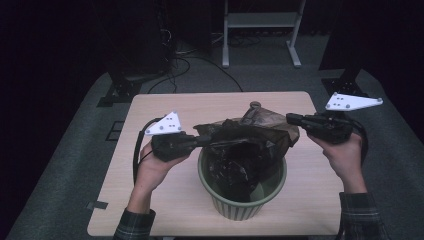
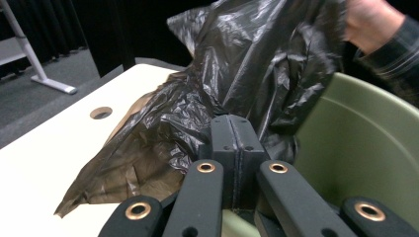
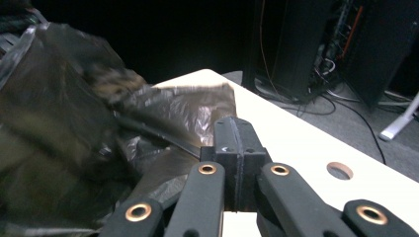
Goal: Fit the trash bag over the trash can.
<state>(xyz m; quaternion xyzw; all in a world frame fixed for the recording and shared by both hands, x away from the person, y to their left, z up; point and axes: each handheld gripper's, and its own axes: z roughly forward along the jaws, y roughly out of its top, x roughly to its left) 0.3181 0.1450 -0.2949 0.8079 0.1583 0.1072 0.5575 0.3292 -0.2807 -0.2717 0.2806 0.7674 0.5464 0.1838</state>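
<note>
A green ribbed bin (image 1: 242, 202) stands on the light wooden table (image 1: 165, 200), near its front middle. A crumpled black plastic bag (image 1: 240, 145) hangs into the bin and spreads over its far rim onto the table. My left gripper (image 1: 200, 141) reaches in from the left, level with the rim, shut on the bag's left edge. In the left gripper view the jaws (image 2: 232, 129) are pressed together against the bag (image 2: 247, 74), beside the bin's inner wall (image 2: 356, 148). My right gripper (image 1: 291, 118) is at the bag's far right edge. Its jaws (image 3: 233, 129) are shut, and a taut strip of bag (image 3: 163, 136) runs into them.
A round hole (image 1: 255, 105) is cut in the table near its far edge, just behind the bag. Beyond the table stand a white frame (image 1: 260, 30), black stands and loose cables (image 1: 185, 65) on grey carpet. Bare tabletop lies left and right of the bin.
</note>
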